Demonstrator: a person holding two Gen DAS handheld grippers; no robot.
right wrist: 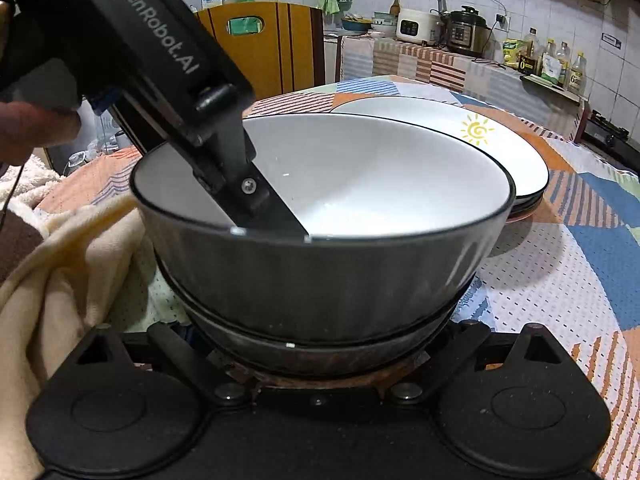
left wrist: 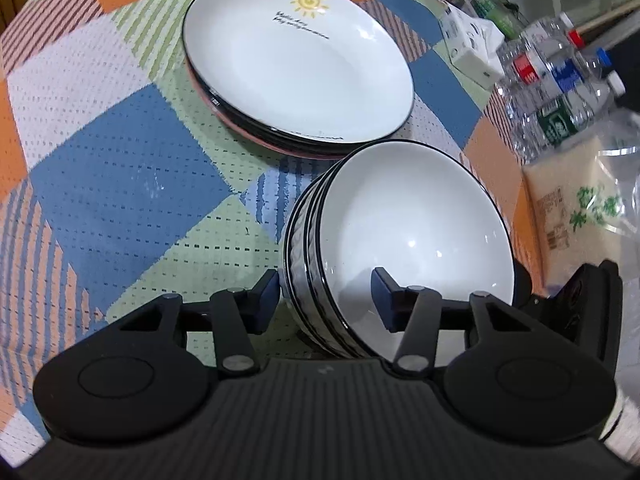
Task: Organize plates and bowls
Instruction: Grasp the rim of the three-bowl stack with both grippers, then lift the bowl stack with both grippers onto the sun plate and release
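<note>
Left wrist view: a stack of white ceramic bowls with black rims and grey ribbed outsides (left wrist: 400, 248) is seen on the patchwork-clothed bench (left wrist: 120, 200), just in front of a stack of white black-rimmed plates, the top one printed with a yellow sun (left wrist: 298, 64). The left tool (left wrist: 326, 300) is set astride the near wall of the top bowl, one finger outside, one inside; the pads are not seen pressing on the wall. Clear plastic bottles (left wrist: 560, 80) are shown at right.

Right wrist view: only here is the bowl stack (right wrist: 320, 280) seen side-on, with the left tool (right wrist: 256, 204) reaching over the rim. The right tool's fingertips are hidden beneath the stack; its state cannot be told. A cream towel (right wrist: 80, 264) lies at left.
</note>
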